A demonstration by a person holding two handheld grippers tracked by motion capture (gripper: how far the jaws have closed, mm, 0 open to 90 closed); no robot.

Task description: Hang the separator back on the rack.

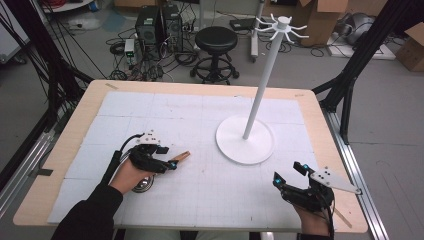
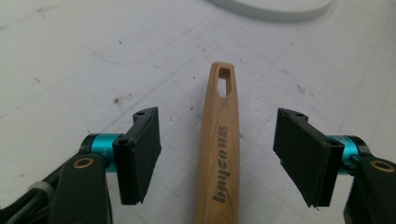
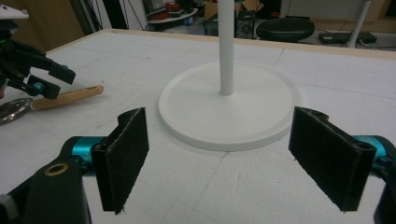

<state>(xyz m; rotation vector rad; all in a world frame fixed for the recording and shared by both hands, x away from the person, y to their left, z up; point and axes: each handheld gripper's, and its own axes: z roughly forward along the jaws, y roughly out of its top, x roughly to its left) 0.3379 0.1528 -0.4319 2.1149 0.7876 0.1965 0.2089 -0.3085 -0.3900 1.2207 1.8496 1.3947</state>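
Observation:
A utensil with a wooden handle (image 1: 181, 156) and a round metal head (image 1: 142, 185) lies flat on the white mat at the front left. My left gripper (image 1: 168, 157) straddles that handle (image 2: 220, 140), which has a slot near its tip and lettering along it. The jaws stand apart on either side of the wood, with a gap at each pad. My right gripper (image 1: 288, 172) sits open near the front right edge with nothing between its fingers. It faces the white stand's base (image 3: 229, 112), with the left gripper (image 3: 51, 79) and handle (image 3: 70, 96) off to the side.
A white stand with a round base (image 1: 245, 140), a tall pole (image 1: 260, 95) and hooks (image 1: 280, 25) on top rises right of centre. The wooden table edge (image 1: 65, 150) frames the mat. A black stool (image 1: 216, 42), computers and boxes are on the floor beyond.

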